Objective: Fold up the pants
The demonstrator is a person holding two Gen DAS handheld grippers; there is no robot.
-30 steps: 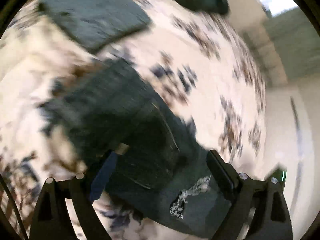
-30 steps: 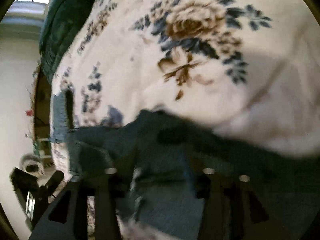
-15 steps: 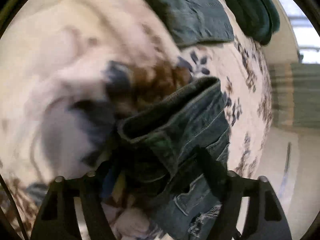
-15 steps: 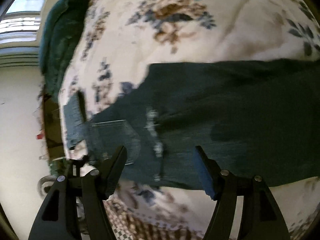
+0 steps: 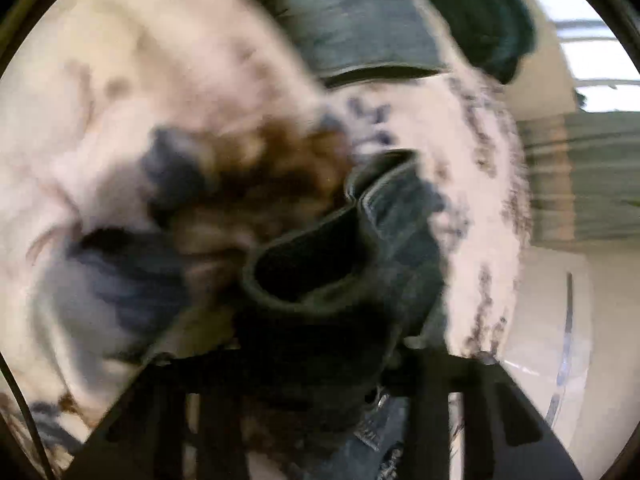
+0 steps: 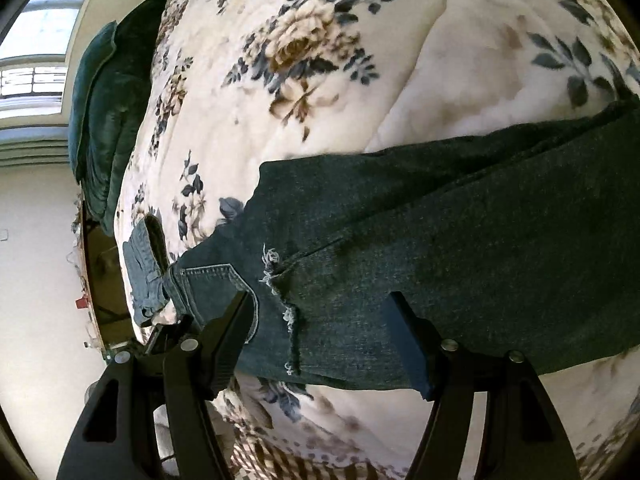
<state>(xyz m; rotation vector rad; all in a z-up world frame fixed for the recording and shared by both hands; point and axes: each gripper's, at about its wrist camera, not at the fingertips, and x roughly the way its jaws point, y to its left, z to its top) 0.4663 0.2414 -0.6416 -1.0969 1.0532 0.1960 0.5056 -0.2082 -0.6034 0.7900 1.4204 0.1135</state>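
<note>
Left wrist view, blurred: left claw point(image 5: 320, 380) pinching a bunched waistband of the dark jeans point(image 5: 384, 240), lifted off the floral bedspread point(image 5: 160, 80), likely to carry the fold over. Folded denim point(image 5: 360, 28) and a green cushion point(image 5: 480, 12) at the far edge.

Right wrist view: right claw point(image 6: 332, 336) spread wide, hovering over the jeans' thigh beside a frayed rip point(image 6: 280, 280), holding nothing. Legs stretched right across the bed; window point(image 6: 32, 72) at far left.
</note>
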